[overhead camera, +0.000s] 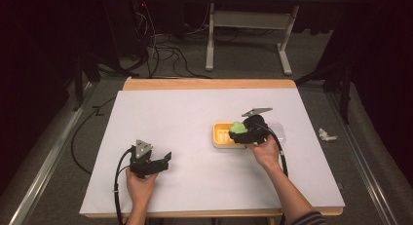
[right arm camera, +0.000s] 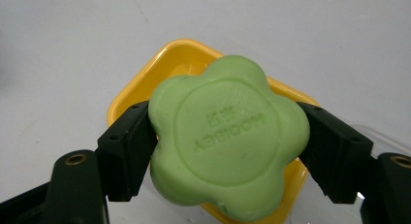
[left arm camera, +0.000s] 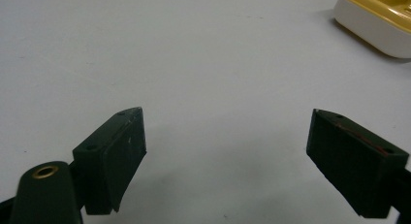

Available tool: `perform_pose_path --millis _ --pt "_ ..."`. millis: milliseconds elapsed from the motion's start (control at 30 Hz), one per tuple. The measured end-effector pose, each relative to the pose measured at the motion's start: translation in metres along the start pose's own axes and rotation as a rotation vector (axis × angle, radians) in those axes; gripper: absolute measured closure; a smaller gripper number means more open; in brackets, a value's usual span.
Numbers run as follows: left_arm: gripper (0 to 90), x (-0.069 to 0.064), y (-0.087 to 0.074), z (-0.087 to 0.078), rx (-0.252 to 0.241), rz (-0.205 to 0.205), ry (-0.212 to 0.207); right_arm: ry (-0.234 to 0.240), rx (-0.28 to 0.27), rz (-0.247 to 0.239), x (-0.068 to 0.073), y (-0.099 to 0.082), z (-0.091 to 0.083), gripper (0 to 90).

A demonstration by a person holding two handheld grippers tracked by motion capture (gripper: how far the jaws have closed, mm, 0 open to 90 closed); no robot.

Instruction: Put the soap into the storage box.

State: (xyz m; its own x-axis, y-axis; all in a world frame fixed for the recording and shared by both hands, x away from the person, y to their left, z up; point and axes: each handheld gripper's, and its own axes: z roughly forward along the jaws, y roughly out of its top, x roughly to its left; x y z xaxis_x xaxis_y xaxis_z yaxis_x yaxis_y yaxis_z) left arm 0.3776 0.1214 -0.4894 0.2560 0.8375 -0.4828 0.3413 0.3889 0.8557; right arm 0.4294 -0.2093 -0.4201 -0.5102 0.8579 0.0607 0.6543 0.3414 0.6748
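A green flower-shaped soap (right arm camera: 228, 136) sits clamped between the two black jaws of my right gripper (right arm camera: 228, 146), held just above a yellow soap dish (right arm camera: 145, 83). From above, the soap (overhead camera: 237, 125) and right gripper (overhead camera: 238, 133) hover over the dish (overhead camera: 221, 135) at the table's right middle. My left gripper (overhead camera: 167, 161) rests low at the front left, jaws wide apart with bare table between them (left arm camera: 228, 151). A corner of the dish (left arm camera: 378, 20) appears at the upper right of the left gripper view.
A white sheet (overhead camera: 195, 118) covers the wooden table. A clear lid (overhead camera: 278, 130) lies just right of the dish. Cables trail from both grippers toward the front edge. On the floor to the right lies a crumpled scrap (overhead camera: 326, 134).
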Motion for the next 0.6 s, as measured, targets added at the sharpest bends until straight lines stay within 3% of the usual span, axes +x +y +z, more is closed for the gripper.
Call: perform_pose_path --millis 600 --pt "14.6 0.000 0.000 0.000 -0.002 -0.008 -0.003 -0.018 0.033 0.021 0.004 0.007 0.021 27.4"
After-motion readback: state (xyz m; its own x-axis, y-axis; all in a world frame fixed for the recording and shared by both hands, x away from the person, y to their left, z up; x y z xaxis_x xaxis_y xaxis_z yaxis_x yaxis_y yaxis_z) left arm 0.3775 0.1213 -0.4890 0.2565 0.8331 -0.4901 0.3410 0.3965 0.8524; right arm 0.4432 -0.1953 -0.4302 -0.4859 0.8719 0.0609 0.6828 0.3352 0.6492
